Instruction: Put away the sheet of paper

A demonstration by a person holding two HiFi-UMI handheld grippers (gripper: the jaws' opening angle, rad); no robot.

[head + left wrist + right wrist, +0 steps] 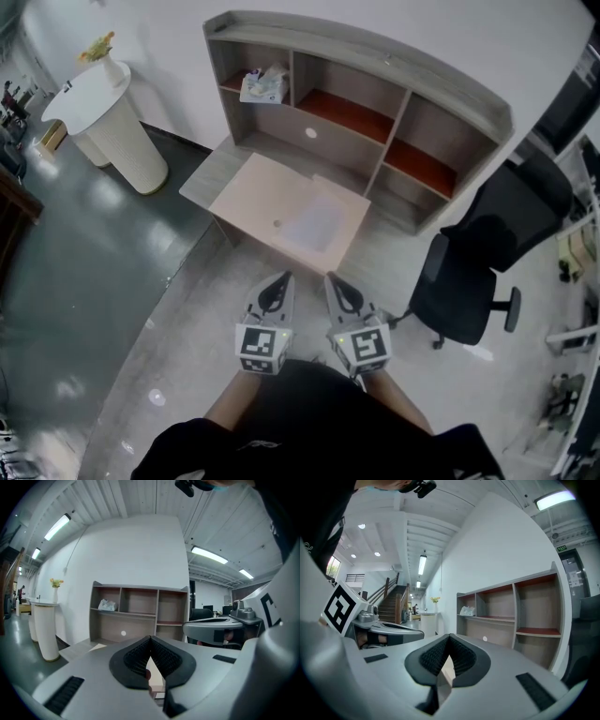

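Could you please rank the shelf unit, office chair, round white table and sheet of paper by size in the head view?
Largest first:
shelf unit
office chair
round white table
sheet of paper, whose edges are faint, so this is judged roughly

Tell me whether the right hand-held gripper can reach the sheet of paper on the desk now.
Probably not yet: the right hand-held gripper is shut and held short of the desk. But the sheet of paper lies uncovered, and the way to it looks free; the chair stands aside.
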